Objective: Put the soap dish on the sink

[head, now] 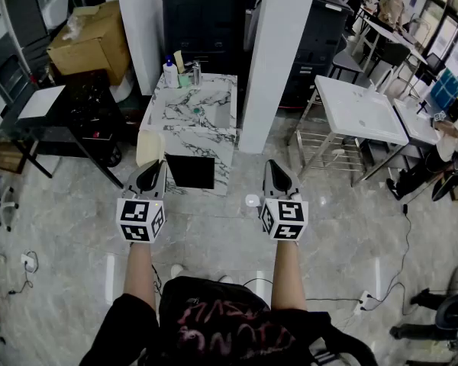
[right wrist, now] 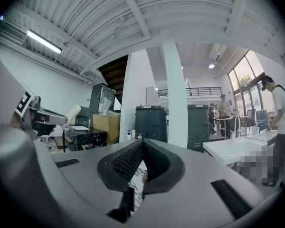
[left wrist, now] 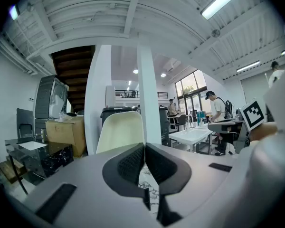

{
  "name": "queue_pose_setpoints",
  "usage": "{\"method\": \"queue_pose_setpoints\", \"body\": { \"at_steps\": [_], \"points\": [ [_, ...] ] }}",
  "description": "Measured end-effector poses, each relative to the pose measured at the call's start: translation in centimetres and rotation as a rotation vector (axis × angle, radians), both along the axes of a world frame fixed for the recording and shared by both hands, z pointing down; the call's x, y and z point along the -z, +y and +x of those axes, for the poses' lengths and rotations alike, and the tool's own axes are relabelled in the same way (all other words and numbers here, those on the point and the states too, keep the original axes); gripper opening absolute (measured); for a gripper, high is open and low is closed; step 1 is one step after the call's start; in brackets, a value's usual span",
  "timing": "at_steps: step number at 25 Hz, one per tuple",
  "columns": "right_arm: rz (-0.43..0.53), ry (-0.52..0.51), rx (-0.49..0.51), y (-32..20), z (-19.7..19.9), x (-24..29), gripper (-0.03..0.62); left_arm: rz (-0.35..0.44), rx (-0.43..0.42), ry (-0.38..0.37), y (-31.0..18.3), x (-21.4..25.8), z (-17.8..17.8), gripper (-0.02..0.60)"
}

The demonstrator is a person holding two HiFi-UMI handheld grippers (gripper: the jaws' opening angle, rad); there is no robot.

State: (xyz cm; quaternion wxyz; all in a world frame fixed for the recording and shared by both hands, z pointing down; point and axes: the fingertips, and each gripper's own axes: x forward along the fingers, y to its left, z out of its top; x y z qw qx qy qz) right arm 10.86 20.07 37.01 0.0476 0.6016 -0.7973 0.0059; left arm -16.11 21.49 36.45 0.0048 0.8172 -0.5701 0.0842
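Both claws were clenched and carrying nothing. The left gripper (head: 154, 171) had its jaws pressed tip to tip in its own view, and so did the right gripper (head: 274, 169). They hung side by side in the middle of the head view, pointing up-frame at the marble sink (head: 189, 137), which was well apart from them at upper centre.

I could not pick out the soap dish with any confidence. A small pale round thing (head: 251, 200) lay on the floor just left of the right gripper, and a small teal spot (head: 197, 111) sat in the basin; either might have been it.

My read was that the step in hand was finding and grasping the dish. To do it well, one gripper needed to release first, settle over the dish's rim and close gently. The carry should stay level and end on the flat marble, well away from the soap bottle (head: 170, 73) and tap (head: 195, 72) at the back edge.
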Motion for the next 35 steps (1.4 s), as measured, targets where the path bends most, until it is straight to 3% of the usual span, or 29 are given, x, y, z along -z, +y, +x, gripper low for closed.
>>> {"method": "queue_pose_setpoints", "body": {
  "at_steps": [14, 23, 35],
  "points": [
    [0.026, 0.023, 0.015, 1.2, -1.3, 0.7, 0.014, -0.012, -0.001, 0.003, 2.3, -0.5, -0.3, 0.025],
    [0.024, 0.007, 0.068, 2.0, -1.6, -0.4, 0.014, -0.038, -0.016, -0.007, 3.1, -1.3, 1.6, 0.025],
    [0.026, -0.016, 0.070, -0.5, -0.5, -1.4, 0.014, -0.041, -0.021, -0.044, 1.4, -1.1, 3.0, 0.025]
  ]
}}
